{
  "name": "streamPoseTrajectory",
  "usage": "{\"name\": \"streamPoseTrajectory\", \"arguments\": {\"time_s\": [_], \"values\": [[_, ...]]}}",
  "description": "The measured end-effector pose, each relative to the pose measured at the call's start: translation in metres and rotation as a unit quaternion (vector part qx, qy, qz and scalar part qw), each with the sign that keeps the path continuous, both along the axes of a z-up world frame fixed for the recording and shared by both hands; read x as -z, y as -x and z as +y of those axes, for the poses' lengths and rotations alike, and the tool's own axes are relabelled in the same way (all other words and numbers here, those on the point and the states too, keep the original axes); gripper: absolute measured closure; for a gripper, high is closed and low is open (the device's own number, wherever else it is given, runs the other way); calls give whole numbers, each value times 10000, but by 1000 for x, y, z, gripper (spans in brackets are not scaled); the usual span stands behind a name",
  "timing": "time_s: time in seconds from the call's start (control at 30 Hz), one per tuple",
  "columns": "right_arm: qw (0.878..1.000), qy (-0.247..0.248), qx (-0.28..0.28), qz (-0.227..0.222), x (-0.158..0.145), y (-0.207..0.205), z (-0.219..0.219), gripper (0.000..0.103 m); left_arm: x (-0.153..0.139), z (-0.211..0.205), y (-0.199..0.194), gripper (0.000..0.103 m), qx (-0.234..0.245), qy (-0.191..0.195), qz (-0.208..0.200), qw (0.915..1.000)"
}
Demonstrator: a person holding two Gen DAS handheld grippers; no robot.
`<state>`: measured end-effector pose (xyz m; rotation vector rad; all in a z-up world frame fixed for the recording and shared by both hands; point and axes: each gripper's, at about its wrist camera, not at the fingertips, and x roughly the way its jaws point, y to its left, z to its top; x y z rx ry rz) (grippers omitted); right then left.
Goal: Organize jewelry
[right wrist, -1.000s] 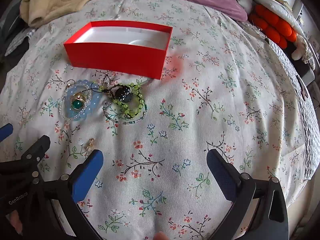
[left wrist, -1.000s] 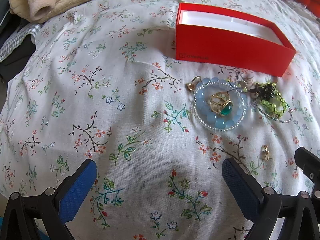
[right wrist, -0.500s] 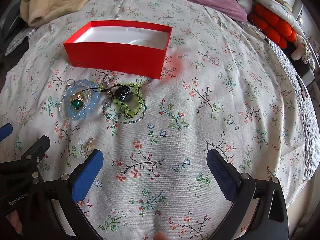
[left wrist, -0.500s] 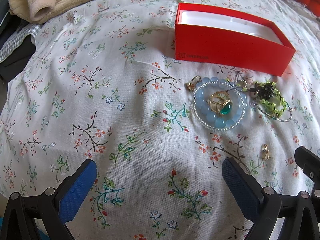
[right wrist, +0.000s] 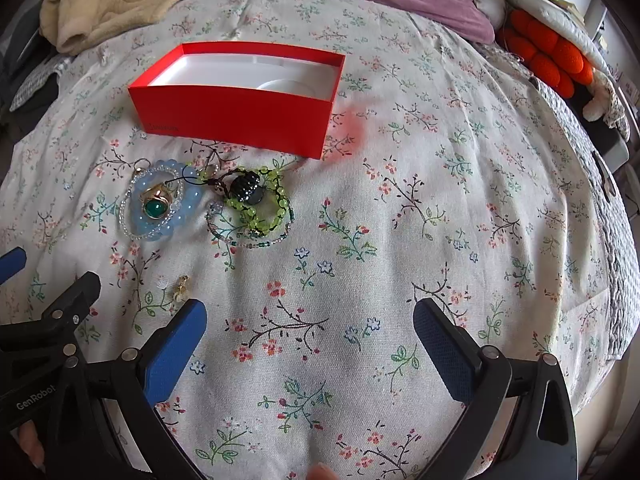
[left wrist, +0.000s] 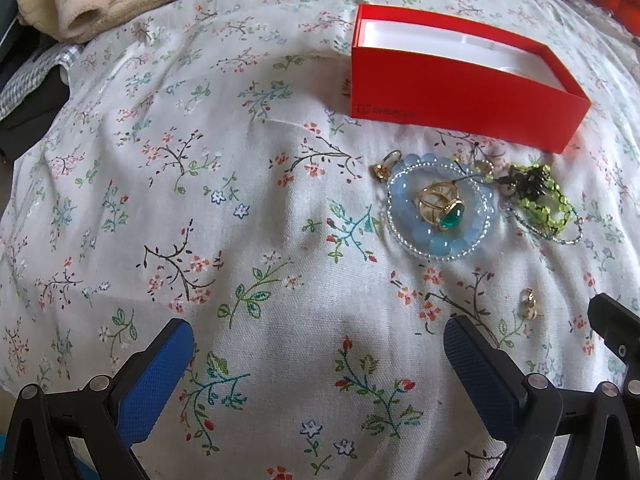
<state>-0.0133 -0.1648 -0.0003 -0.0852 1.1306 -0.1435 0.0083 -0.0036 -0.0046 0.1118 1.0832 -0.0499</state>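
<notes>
here, both the left tool (left wrist: pixel 318 354) and the right tool (right wrist: pixel 310 334) gape wide over the flowery bed (right wrist: pixel 400 240), where one round blue bead bracelet (left wrist: pixel 438 210), one shiny green-stone ring (left wrist: pixel 442 206) and one green bead tangle (right wrist: pixel 256 200) lie by one red cardboard box (right wrist: pixel 236 114).

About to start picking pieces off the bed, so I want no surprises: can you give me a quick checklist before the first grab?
1. Left claw open, holding nothing: ok.
2. Right claw open, holding nothing: ok.
3. Open red cardboard box has room: ok, only its white liner shows.
4. Gold ring with green stone free to lift: ok, lies inside pale blue bead bracelet.
5. Green bead bracelet untangled: not ok.
6. Small gold earring unobstructed: ok.
</notes>
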Motion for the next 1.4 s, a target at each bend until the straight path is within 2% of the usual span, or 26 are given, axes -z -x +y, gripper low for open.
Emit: {"name": "streamPoseTrajectory", "arguments": {"time_s": [0.2, 0.33, 0.57, 0.73, 0.87, 0.93, 1.03, 1.17, 1.23, 1.3, 1.33, 1.4], "values": [[10000, 12, 6, -18, -3, 0, -2, 0, 1, 0, -1, 0, 47, -26, -27, 10000], [10000, -67, -4, -23, -8, -1, -6, 0, -1, 0, -5, 1, 337, 51, 120, 9993], [9986, -453, 179, 211, -20, -17, -30, 0, -10, 5, -25, 2, 668, 478, 491, 9954], [9971, -640, 86, 391, -29, -31, -39, 0, -8, 10, -43, 19, 768, 748, 732, 9915], [9948, -864, 56, 540, -22, -41, -51, 0, -4, 13, -54, 33, 818, 1150, 793, 9868], [9919, -1115, 111, 599, -16, -45, -58, 1, 0, 11, -61, 48, 854, 1377, 865, 9830], [9864, -1464, 182, 731, -7, -52, -65, 10, 9, 6, -71, 61, 874, 1546, 992, 9791], [9846, -1553, 73, 793, -2, -61, -62, 15, 15, -6, -81, 73, 936, 1597, 1119, 9763], [9840, -1585, 7, 819, 1, -65, -59, 17, 19, -11, -84, 84, 929, 1458, 1150, 9782], [9835, -1598, -45, 850, 3, -68, -57, 20, 19, -13, -85, 90, 950, 1456, 1172, 9778], [9835, -1588, -73, 860, 4, -69, -56, 21, 19, -14, -86, 97, 946, 1475, 1190, 9773], [9837, -1573, -122, 865, 4, -71, -54, 24, 17, -15, -86, 101, 971, 1448, 1186, 9775]]}}
